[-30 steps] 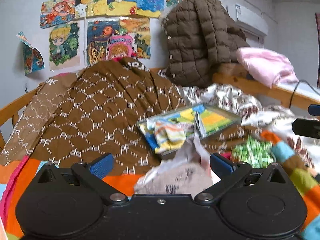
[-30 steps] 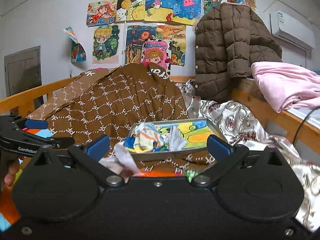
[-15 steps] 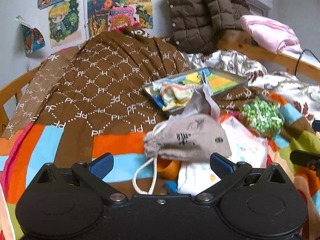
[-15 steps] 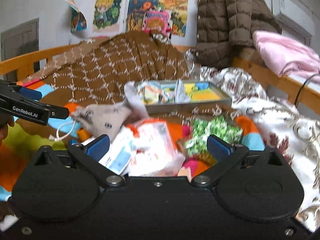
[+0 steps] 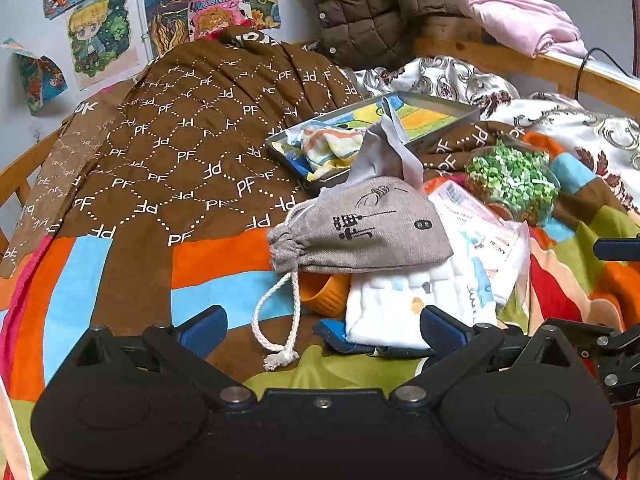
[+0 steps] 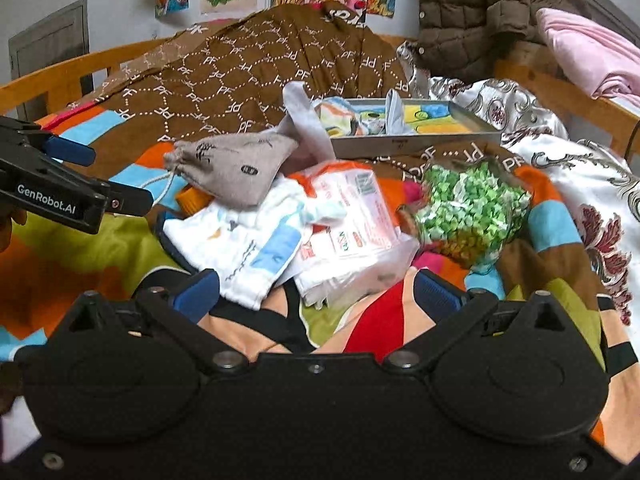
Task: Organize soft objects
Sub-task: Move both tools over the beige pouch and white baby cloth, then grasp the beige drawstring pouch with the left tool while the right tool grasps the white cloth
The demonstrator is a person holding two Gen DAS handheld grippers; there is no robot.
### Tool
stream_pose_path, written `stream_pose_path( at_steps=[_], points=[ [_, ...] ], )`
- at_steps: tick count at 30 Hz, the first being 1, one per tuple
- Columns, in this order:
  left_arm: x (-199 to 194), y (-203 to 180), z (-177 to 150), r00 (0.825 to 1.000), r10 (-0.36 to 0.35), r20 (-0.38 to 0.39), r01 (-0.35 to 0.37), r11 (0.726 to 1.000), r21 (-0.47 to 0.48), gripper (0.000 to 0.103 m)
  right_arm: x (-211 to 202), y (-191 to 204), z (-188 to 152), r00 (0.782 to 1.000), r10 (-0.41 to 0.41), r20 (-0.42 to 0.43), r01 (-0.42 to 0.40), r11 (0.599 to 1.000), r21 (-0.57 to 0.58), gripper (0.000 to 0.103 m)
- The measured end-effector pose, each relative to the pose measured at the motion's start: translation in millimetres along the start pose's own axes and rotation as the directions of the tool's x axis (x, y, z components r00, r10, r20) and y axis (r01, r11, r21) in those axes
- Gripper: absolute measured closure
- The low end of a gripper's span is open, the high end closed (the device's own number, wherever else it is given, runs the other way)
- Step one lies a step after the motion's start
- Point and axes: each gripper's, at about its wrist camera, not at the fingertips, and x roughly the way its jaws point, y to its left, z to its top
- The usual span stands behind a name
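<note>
A pile of soft things lies on the colourful bedspread (image 5: 224,292). On top is a grey drawstring pouch (image 5: 360,224) (image 6: 240,164), over a white printed cloth (image 5: 404,304) (image 6: 248,244) and a plastic packet with red print (image 6: 352,216). A clear bag of green bits (image 5: 512,180) (image 6: 468,204) sits to the right. Behind is a grey tray (image 5: 440,120) (image 6: 416,140) holding a striped cloth (image 5: 332,148). My left gripper (image 5: 322,330) is open just short of the pile, the pouch's cord between its fingers. My right gripper (image 6: 318,292) is open near the packet.
A brown patterned quilt (image 5: 200,140) is heaped behind the pile. A brown puffer jacket (image 6: 472,12) and a pink cloth (image 6: 592,52) hang on the wooden bed rail (image 5: 560,68). A floral sheet (image 6: 568,168) lies at the right. The left gripper's body (image 6: 52,196) shows at the right wrist view's left edge.
Both grippers have tilted down and pulled back from the tray toward the pile. The pouch, cloth and packet now fill the foreground. Both stay open.
</note>
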Motion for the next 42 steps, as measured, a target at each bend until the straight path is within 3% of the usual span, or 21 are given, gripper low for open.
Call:
stream_pose_path(
  at_steps=[10, 16, 20, 25, 31, 42],
  points=[
    [5.5, -2.8, 6.2, 1.0, 0.025, -0.01, -0.024, 0.993, 0.115, 0.001, 18.2, -2.0, 1.1, 1.0, 0.001, 0.01, -0.001, 1.0, -0.016, 0.001],
    [5.1, 0.7, 30.1, 0.997, 0.012, -0.079, 0.006, 0.975, 0.221, 0.001, 27.8, -0.3, 4.0, 0.999, -0.007, 0.054, 0.009, 0.999, -0.031, 0.001],
    [12.4, -8.1, 49.8, 0.996, 0.012, -0.091, 0.021, 0.936, 0.351, 0.001, 34.3, 4.1, 8.5, 0.995, -0.014, 0.095, 0.023, 0.996, -0.089, 0.001],
    [26.8, -25.6, 63.3, 0.993, -0.069, -0.101, 0.109, 0.876, 0.471, 0.003, 54.7, 14.2, 19.3, 0.995, 0.005, 0.104, 0.01, 0.99, -0.138, 0.001],
    [41.3, -42.3, 58.4, 0.984, -0.111, -0.143, 0.175, 0.777, 0.604, 0.008, 74.4, 27.2, 22.5, 0.994, 0.024, 0.103, 0.0, 0.975, -0.22, 0.002],
    [58.9, -45.3, 69.7, 0.982, -0.096, -0.165, 0.181, 0.738, 0.65, 0.017, 94.7, 32.8, 19.9, 0.997, 0.055, 0.062, -0.038, 0.968, -0.246, 0.02]
  ],
)
